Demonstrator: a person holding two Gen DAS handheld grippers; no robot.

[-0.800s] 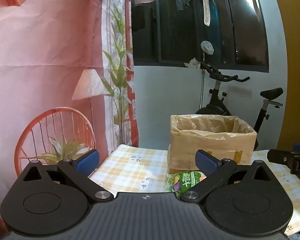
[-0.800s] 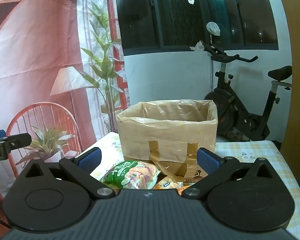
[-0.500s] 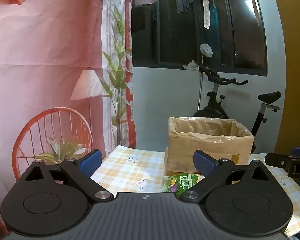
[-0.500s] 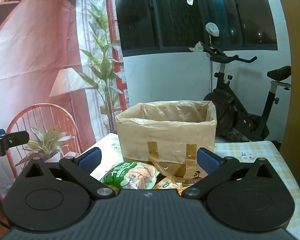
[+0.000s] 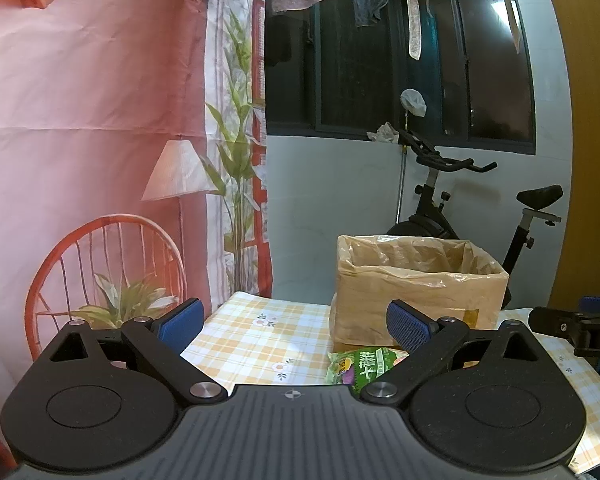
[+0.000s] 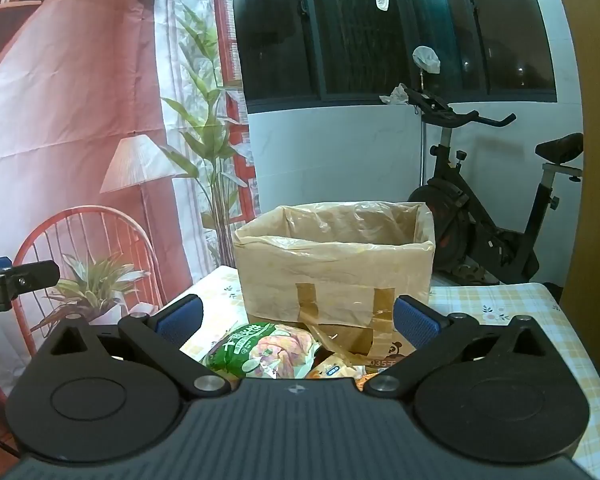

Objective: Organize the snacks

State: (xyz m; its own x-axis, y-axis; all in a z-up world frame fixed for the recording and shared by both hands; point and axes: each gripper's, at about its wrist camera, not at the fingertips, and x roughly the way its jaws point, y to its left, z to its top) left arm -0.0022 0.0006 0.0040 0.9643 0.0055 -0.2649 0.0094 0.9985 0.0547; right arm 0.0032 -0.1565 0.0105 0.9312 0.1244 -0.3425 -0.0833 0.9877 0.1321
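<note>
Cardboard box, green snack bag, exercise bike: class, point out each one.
cardboard box [image 6: 336, 280], right wrist view, front wall.
green snack bag [image 6: 256, 350], right wrist view, printed face.
exercise bike [image 5: 436, 222], left wrist view, frame.

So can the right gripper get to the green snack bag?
Probably yes: the green snack bag lies just ahead of the right gripper, whose jaws stand wide open and empty, with nothing between them and the bag.

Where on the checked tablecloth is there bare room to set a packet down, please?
Free: the tablecloth left of the lined cardboard box, and the strip right of it. Crowded: directly before the box, where the green snack packet and an orange packet lie.
</note>
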